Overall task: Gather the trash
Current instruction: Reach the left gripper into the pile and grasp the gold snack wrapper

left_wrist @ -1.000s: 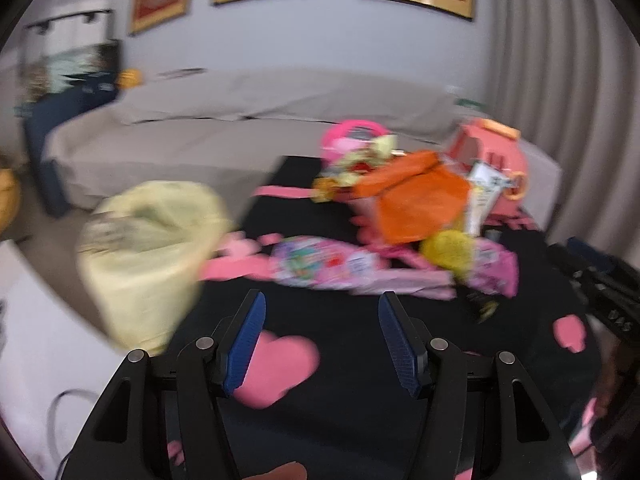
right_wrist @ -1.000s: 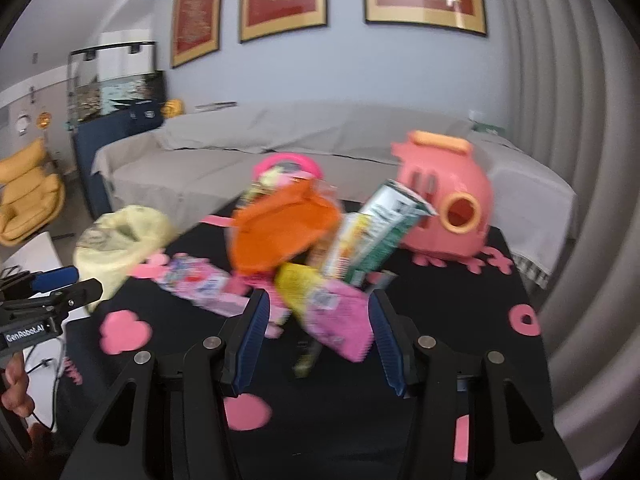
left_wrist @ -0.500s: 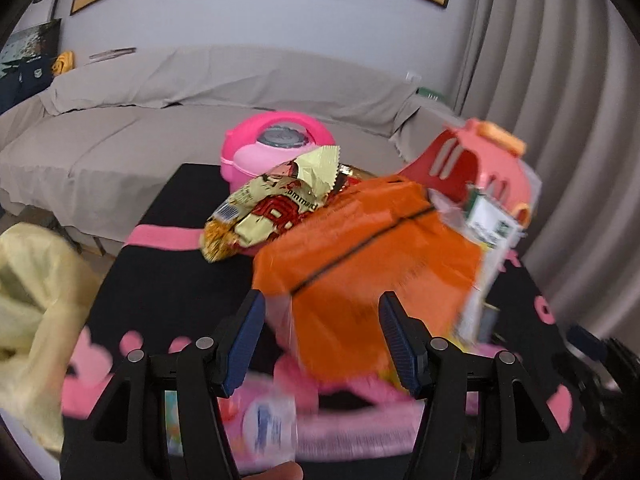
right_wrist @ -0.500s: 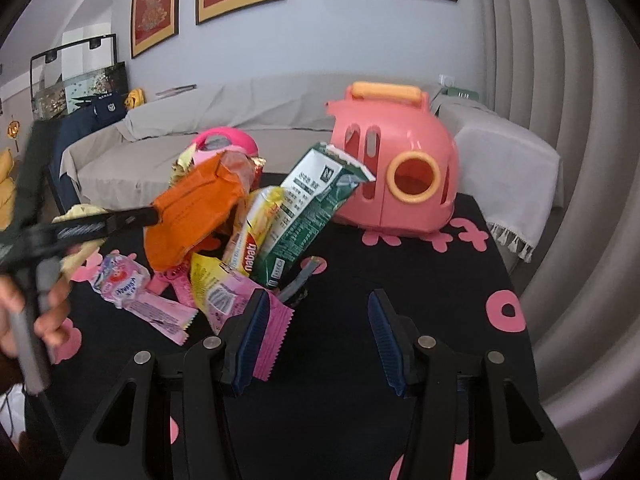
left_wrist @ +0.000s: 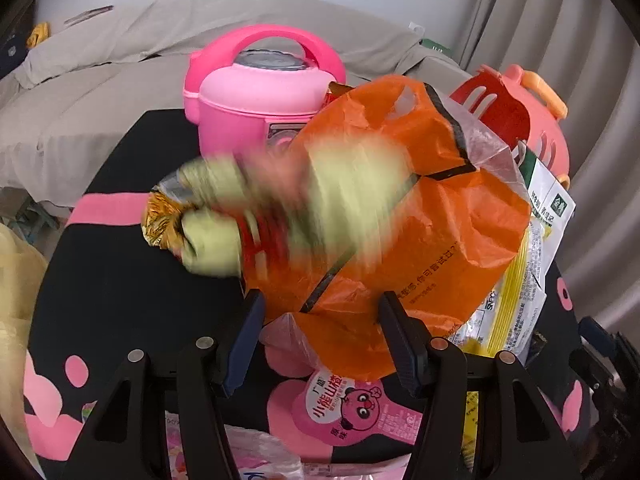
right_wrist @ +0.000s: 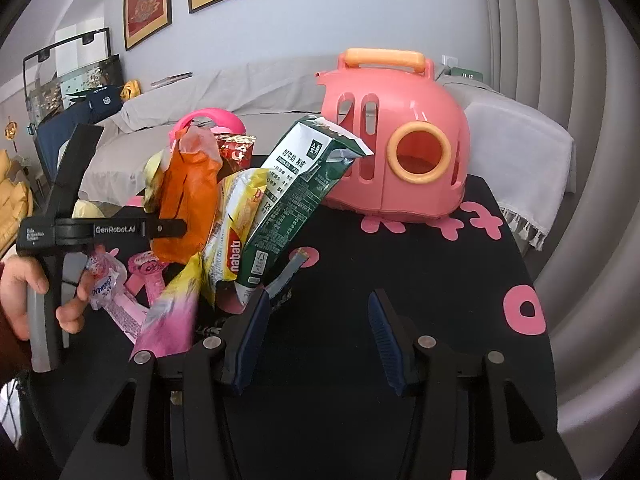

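two hand-held grippers in play. left hand-held gripper [left_wrist: 320,336] has its blue-padded jaws apart, straddling the lower edge of a crinkled orange plastic bag [left_wrist: 432,216]; jaws not closed on it, and whether the pads touch the bag is unclear. right hand-held gripper [right_wrist: 318,330] also has jaws apart, nothing between them, over bare black counter with pink shapes [right_wrist: 440,280].

trash sits in a heap mid-counter: orange bag on top, a gold-and-red crumpled foil wrapper [left_wrist: 168,220] at its left, badly motion-blurred. a green-and-white milk carton [right_wrist: 296,196] leans tilted against a yellow nabati wafer packet [right_wrist: 236,236], beside the orange bag. a pink-and-yellow snack pouch [right_wrist: 172,316] lies at the front, just left of the right gripper's left finger. a pink round-label candy packet [left_wrist: 344,408] lies flat under the left gripper.

behind the heap: a pink toy rice cooker with handle [left_wrist: 256,92] and a salmon-pink plastic carrier with orange handle and ring opening [right_wrist: 400,140], both standing on the counter. a grey-covered sofa [right_wrist: 248,88] runs along the wall. a person's hand [right_wrist: 24,296] grips the left tool's handle at the edge of the right wrist view.
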A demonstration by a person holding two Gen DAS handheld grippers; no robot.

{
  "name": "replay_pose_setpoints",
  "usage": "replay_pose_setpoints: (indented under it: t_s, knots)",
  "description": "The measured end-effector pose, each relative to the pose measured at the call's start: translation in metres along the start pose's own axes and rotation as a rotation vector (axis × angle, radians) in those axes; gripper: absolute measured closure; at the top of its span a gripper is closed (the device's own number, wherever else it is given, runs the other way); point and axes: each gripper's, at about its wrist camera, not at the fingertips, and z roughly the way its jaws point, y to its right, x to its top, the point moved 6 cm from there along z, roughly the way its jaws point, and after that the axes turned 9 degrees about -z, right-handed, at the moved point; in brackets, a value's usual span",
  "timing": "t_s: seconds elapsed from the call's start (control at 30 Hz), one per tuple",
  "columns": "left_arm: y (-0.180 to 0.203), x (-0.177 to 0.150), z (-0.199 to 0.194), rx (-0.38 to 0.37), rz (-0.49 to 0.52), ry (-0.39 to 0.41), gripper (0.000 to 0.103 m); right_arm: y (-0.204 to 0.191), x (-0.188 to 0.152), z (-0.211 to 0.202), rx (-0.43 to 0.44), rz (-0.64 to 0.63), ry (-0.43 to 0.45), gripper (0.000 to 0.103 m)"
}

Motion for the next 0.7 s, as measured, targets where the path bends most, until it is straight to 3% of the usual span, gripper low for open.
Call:
replay_pose_setpoints:
  t_s: [0.13,0.27,0.4,0.7]
  knots:
    - [-0.009,-0.001,0.0,-0.006,-0.056,-0.024,0.045,-0.004,0.002,0.003,-0.004,-0.018,-0.002,0.055]
    - [-0.014,-0.005,-0.006,0.001,-0.077,-0.034,0.084,-0.007,0.003,0.003,0.013,-0.017,-0.002,0.055]
    - [-0.014,-0.018,-0.024,-0.044,-0.081,-0.03,0.097,-0.016,0.006,0.001,0.038,-0.019,0.002,0.055]
    - [-0.018,-0.036,-0.071,-0.096,-0.029,0.008,0.098,-0.035,0.015,-0.006,0.064,-0.055,0.024,0.055]
